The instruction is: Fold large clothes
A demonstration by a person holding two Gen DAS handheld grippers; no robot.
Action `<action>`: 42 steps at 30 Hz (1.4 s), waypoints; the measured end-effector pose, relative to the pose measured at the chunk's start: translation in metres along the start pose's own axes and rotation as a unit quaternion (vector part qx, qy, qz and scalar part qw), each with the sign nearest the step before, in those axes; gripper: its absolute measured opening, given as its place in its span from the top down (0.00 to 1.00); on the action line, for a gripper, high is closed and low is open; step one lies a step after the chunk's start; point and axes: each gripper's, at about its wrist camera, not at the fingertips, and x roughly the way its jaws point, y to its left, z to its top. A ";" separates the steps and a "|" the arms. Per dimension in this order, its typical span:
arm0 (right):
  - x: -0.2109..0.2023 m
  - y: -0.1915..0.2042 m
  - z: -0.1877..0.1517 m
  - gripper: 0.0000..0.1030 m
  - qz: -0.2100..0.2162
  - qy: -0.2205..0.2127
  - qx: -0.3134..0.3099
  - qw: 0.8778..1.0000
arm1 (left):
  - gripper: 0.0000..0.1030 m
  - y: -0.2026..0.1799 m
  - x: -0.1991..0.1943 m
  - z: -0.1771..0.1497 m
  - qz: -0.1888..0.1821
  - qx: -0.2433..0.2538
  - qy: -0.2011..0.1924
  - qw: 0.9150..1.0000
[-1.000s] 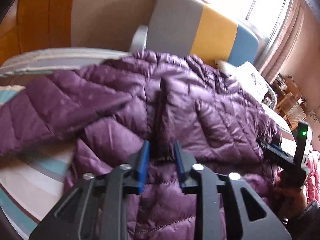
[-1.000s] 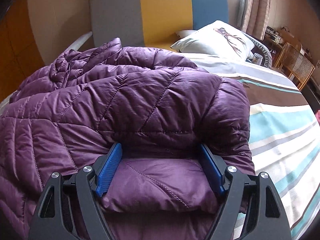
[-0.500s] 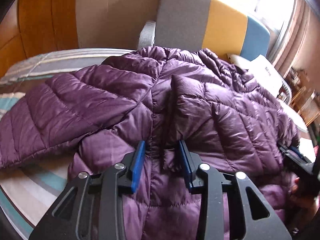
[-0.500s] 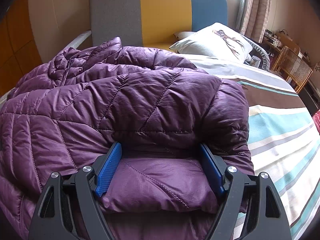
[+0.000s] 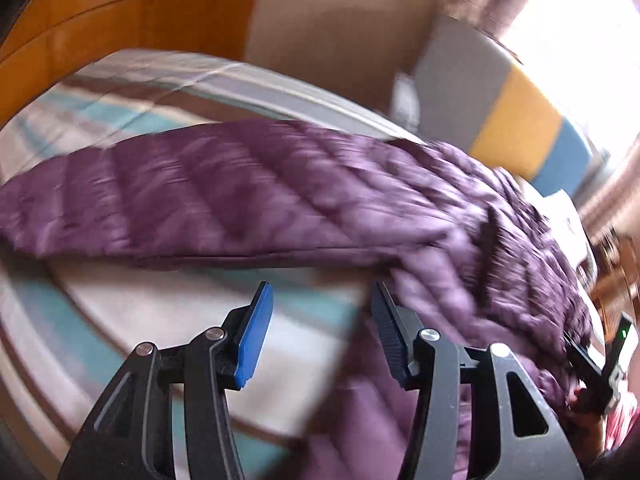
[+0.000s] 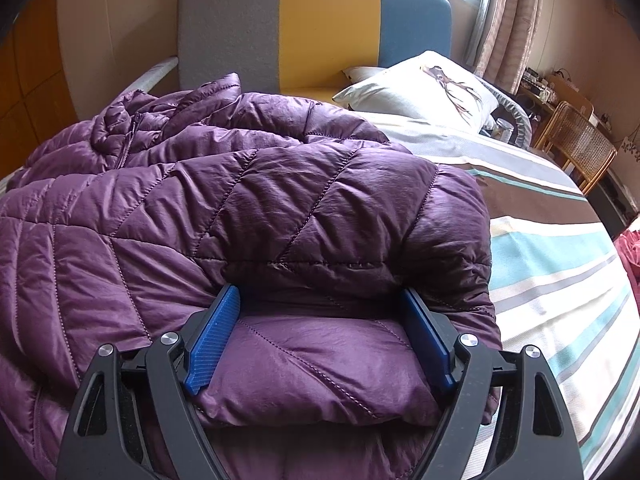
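Note:
A purple quilted down jacket point(image 6: 248, 216) lies on the striped bed. In the right wrist view its right sleeve is folded across the body. My right gripper point(image 6: 320, 300) is open, its blue pads on either side of a puffy fold at the jacket's near edge. In the blurred left wrist view my left gripper point(image 5: 322, 294) is open and empty above the striped sheet point(image 5: 140, 320), just below the jacket's outstretched left sleeve point(image 5: 192, 204). The right gripper also shows in the left wrist view at the far right point(image 5: 592, 368).
A grey, yellow and blue headboard point(image 6: 316, 20) stands at the bed's far end. A white pillow point(image 6: 420, 88) lies beside it. A wicker chair point(image 6: 580, 144) and cluttered shelf are at the right. An orange wooden wall point(image 5: 120, 12) is at the left.
My left gripper has opened wider, let go of the jacket's front edge and swung left, now over the sheet below the sleeve. The right gripper has stayed put.

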 end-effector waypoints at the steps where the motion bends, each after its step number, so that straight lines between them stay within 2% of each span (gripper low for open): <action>1: -0.001 0.000 0.000 0.20 -0.003 0.000 -0.001 1.000 | 0.51 0.014 -0.002 0.002 0.007 -0.014 -0.001 1.000; 7: -0.003 0.004 0.000 0.19 -0.014 0.002 -0.007 1.000 | 0.45 0.080 -0.012 0.008 0.055 -0.084 -0.014 0.995; 11: -0.004 0.005 0.000 0.19 -0.016 0.001 -0.008 1.000 | 0.41 0.125 -0.016 0.011 0.089 -0.145 -0.025 0.985; 14: -0.004 0.005 0.000 0.19 -0.017 0.002 -0.009 1.000 | 0.44 0.155 -0.015 0.013 0.100 -0.189 -0.025 0.976; 16: -0.004 0.005 0.000 0.19 -0.017 0.002 -0.009 1.000 | 0.63 0.167 -0.011 0.015 0.108 -0.199 -0.027 0.974; 18: -0.003 0.004 0.000 0.19 -0.016 0.002 -0.008 1.000 | 0.83 0.172 -0.006 0.020 0.109 -0.189 -0.030 0.976; 20: -0.003 0.004 0.000 0.19 -0.014 0.002 -0.007 1.000 | 0.94 0.168 -0.008 0.025 0.119 -0.167 -0.044 0.978; 22: -0.003 0.004 0.000 0.19 -0.014 0.002 -0.006 1.000 | 0.96 0.163 -0.007 0.032 0.116 -0.155 -0.051 0.980; 24: -0.003 0.004 0.000 0.19 -0.014 0.002 -0.006 1.000 | 0.97 0.150 -0.012 0.040 0.110 -0.138 -0.066 0.982; 28: -0.003 0.004 0.000 0.19 -0.013 0.002 -0.005 1.000 | 0.97 0.111 -0.025 0.057 0.073 -0.089 -0.093 0.989; 33: -0.001 0.003 0.000 0.19 -0.010 0.002 -0.003 1.000 | 0.97 0.027 -0.028 0.072 0.011 0.005 -0.108 0.994; 37: 0.001 0.002 0.001 0.19 -0.006 0.002 0.001 1.000 | 0.98 -0.044 -0.026 0.067 -0.042 0.077 -0.104 0.991; 42: 0.003 0.000 0.001 0.19 -0.003 0.001 0.003 1.000 | 0.98 -0.117 -0.017 0.045 -0.104 0.152 -0.078 0.980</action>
